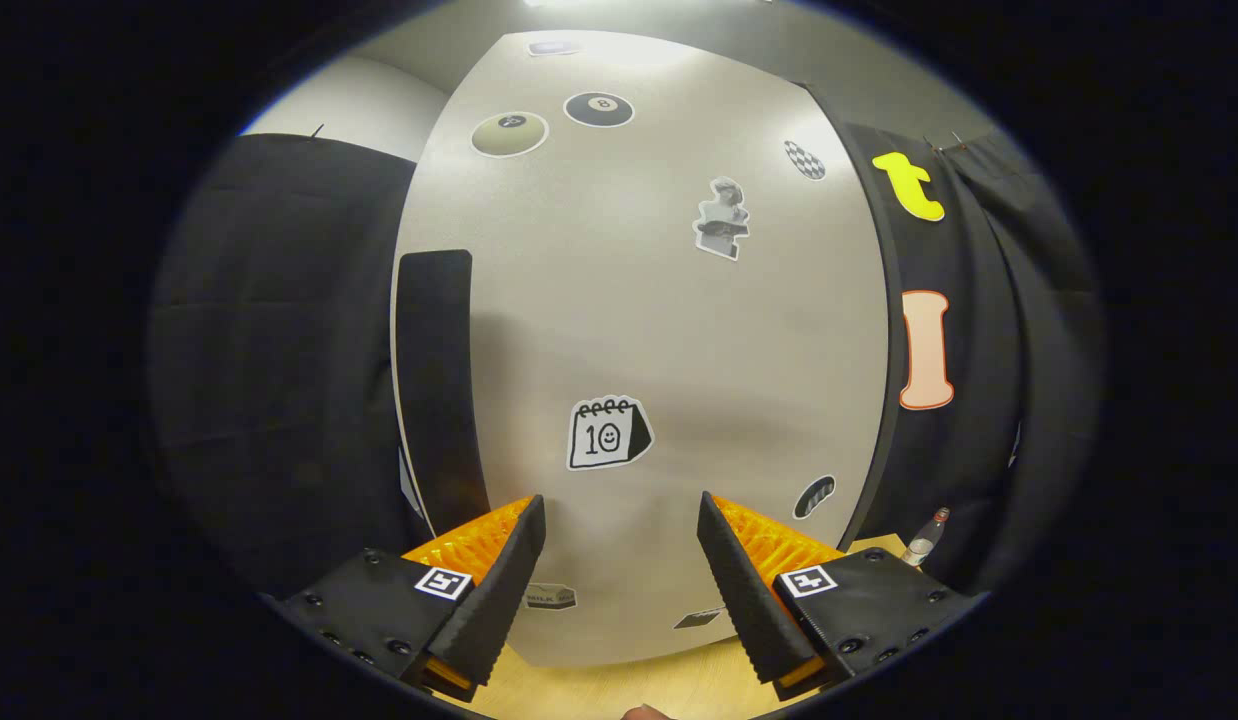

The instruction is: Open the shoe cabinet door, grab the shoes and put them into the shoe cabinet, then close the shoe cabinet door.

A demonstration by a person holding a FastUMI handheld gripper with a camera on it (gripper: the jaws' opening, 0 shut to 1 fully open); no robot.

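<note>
Gripper [621, 520]: fingers spread wide, nothing held between them.
Cabinet door [639, 330]: pale panel seen directly ahead of the fingers, shut as far as can be seen, covered with stickers.
Handle [435, 380]: dark vertical strip, located along the door's left edge, beyond the left finger.
Bottle [925, 538]: seen standing to the right of the cabinet.
Floor [619, 690]: light wood, below the fingers.
</note>
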